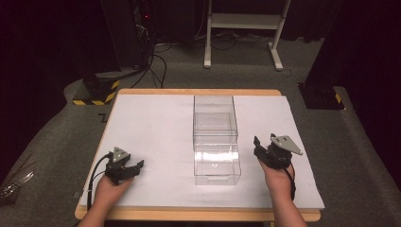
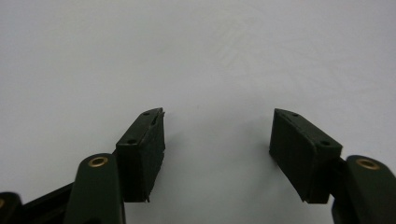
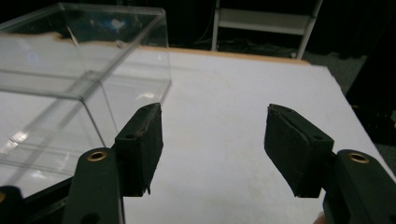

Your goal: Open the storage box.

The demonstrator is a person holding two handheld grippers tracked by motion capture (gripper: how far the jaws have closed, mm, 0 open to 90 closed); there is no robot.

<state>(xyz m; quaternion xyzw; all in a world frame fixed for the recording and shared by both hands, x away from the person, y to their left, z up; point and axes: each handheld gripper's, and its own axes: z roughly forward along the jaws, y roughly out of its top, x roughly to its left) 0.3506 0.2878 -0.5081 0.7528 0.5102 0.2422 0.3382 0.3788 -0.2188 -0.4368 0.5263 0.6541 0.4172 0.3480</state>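
A long clear plastic box (image 1: pixel 215 142) lies in the middle of the white table top (image 1: pixel 156 127), its near section standing a little wider than the rear one. My left gripper (image 1: pixel 135 168) rests near the front left of the table, well left of the box. In the left gripper view the left gripper (image 2: pixel 217 135) is open over bare white surface with nothing between its pads. My right gripper (image 1: pixel 264 141) is just right of the box's near end. In the right gripper view the right gripper (image 3: pixel 215 128) is open and empty, with the clear box (image 3: pixel 70 74) beside its left jaw.
Beyond the table's far edge stand a white metal frame (image 1: pixel 241 28), a yellow-and-black striped base (image 1: pixel 97 92) at the left and a black base (image 1: pixel 321 97) at the right. Cables (image 1: pixel 156 66) lie on the grey carpet. The table's right edge (image 3: pixel 336 88) is close to my right gripper.
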